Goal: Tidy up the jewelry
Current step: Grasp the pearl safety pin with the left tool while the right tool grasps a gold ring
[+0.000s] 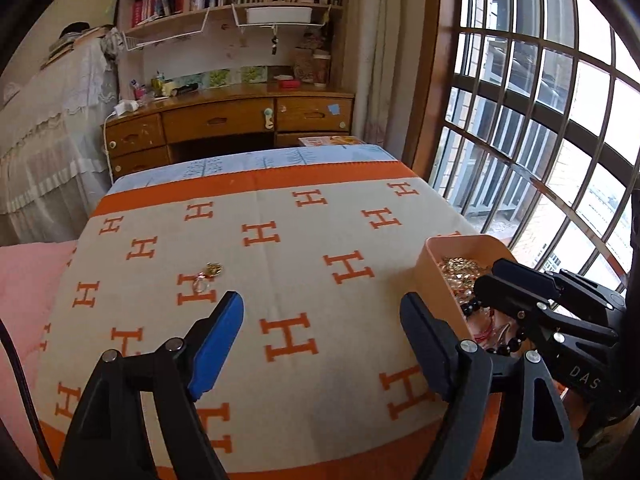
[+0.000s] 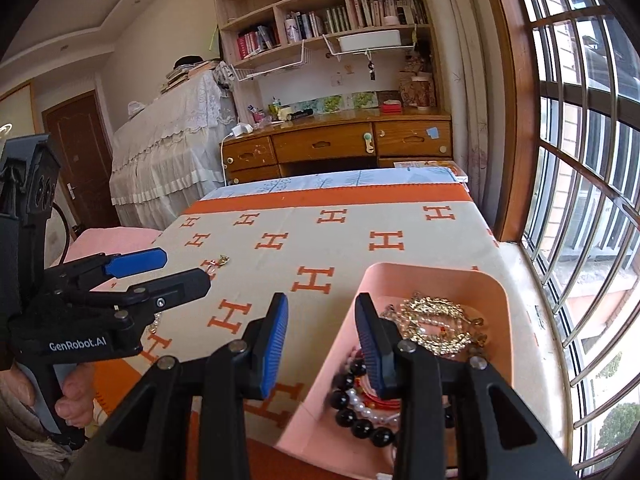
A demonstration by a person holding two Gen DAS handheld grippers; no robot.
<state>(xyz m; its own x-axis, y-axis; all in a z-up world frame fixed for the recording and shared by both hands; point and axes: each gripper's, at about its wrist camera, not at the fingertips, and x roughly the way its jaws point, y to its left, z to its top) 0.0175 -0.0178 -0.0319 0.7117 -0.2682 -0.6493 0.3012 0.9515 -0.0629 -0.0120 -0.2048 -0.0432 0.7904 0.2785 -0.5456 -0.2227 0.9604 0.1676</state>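
Observation:
A small gold piece with a clear ring point(image 1: 208, 275) lies on the H-patterned blanket point(image 1: 320, 240), just ahead and left of my left gripper point(image 1: 322, 312). That gripper is open wide with only blanket between its blue pads. It also shows at the left of the right wrist view, left gripper point(image 2: 180, 268), close to the same gold piece point(image 2: 219, 261). A pink tray point(image 2: 496, 292) at the blanket's right holds gold chains point(image 2: 436, 320), pearls and a black bead bracelet point(image 2: 360, 424). My right gripper point(image 2: 322, 312) hovers at the tray's left wall, jaws partly apart, gripping nothing.
The blanket covers a bed; a pink cover point(image 1: 24, 280) lies on its left side. A barred window point(image 1: 540, 120) runs along the right, close behind the tray. A wooden desk point(image 1: 232, 116) and bookshelves stand beyond the bed's far end. A hand point(image 2: 76, 400) holds the left gripper's handle.

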